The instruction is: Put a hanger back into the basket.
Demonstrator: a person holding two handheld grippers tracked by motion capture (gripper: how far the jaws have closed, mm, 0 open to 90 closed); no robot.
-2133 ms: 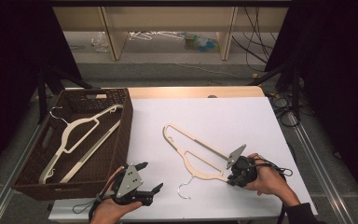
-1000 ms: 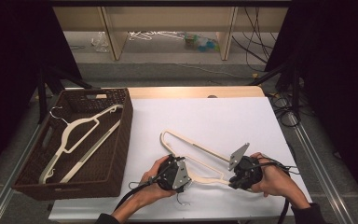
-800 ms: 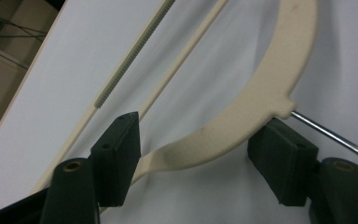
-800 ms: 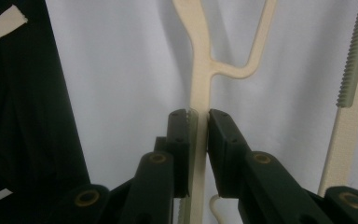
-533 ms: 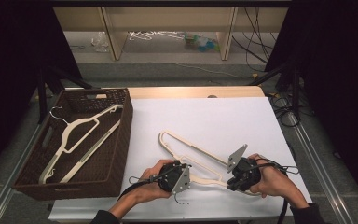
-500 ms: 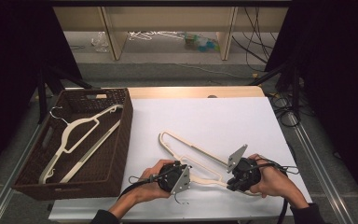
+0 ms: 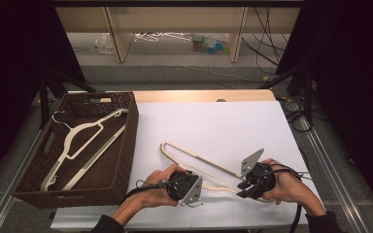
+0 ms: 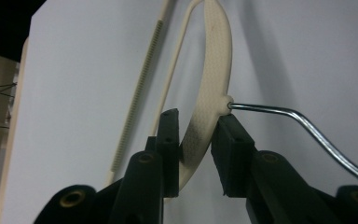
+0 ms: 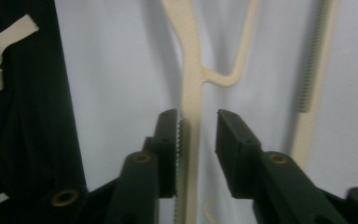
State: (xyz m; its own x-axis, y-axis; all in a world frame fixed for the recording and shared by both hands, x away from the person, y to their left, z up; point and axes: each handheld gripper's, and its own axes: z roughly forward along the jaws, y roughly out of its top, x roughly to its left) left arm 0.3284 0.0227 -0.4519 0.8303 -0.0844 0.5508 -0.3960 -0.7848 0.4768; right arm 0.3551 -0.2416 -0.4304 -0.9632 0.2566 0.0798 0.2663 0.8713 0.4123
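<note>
A cream plastic hanger point(image 7: 209, 164) with a metal hook lies on the white table sheet between my two grippers. My left gripper point(image 7: 194, 183) has just been closing. In the left gripper view its pads point(image 8: 196, 123) press the hanger's curved shoulder point(image 8: 214, 60) right beside the hook's base point(image 8: 279, 112). My right gripper point(image 7: 243, 187) has just been opening. In the right gripper view the hanger's arm point(image 9: 189, 70) still runs between its jaws point(image 9: 196, 121), leaning on the left pad with a gap to the right pad.
A brown wicker basket point(image 7: 126, 141) stands at the table's left with white hangers point(image 7: 77, 138) in it. The white sheet point(image 7: 213, 116) stretches behind the hanger. The table's front edge is close under both hands. Cables trail at the right.
My left hand came in from the front left and shut on the hanger near the hook, lifting slightly. The right jaws, earlier shut on the hanger's arm, have parted.
</note>
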